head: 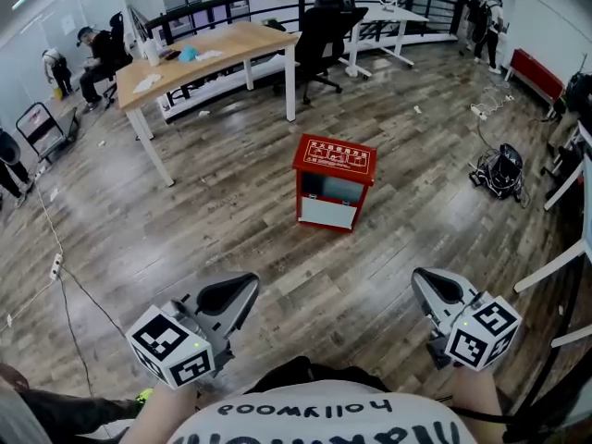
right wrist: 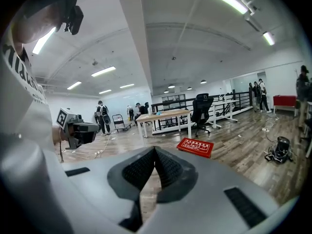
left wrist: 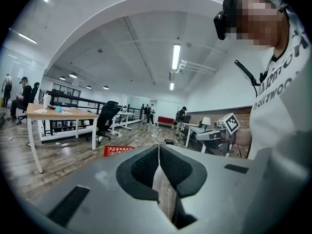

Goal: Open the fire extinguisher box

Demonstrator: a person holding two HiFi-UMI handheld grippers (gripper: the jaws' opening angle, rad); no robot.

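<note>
Left claw (head: 250, 283), right claw (head: 421, 277) closed — red box (head: 334, 181) upright (door faces person).

The floor of grey-brown wood-grain planks (head: 231, 239) is smooth, with a faint sheen under the ceiling lights. The red rectangular fire extinguisher box (head: 334, 181) looks like painted sheet metal, smooth and semi-gloss; its front panel is paler and flat. The light wooden tabletop (head: 208, 58) is smooth and matt, on white painted legs. The left gripper (left wrist: 159, 148) and right gripper (right wrist: 154, 150) have matt grey moulded plastic shells. Their inner pads (left wrist: 146, 167) are black, finely textured and rubbery-looking.
</note>
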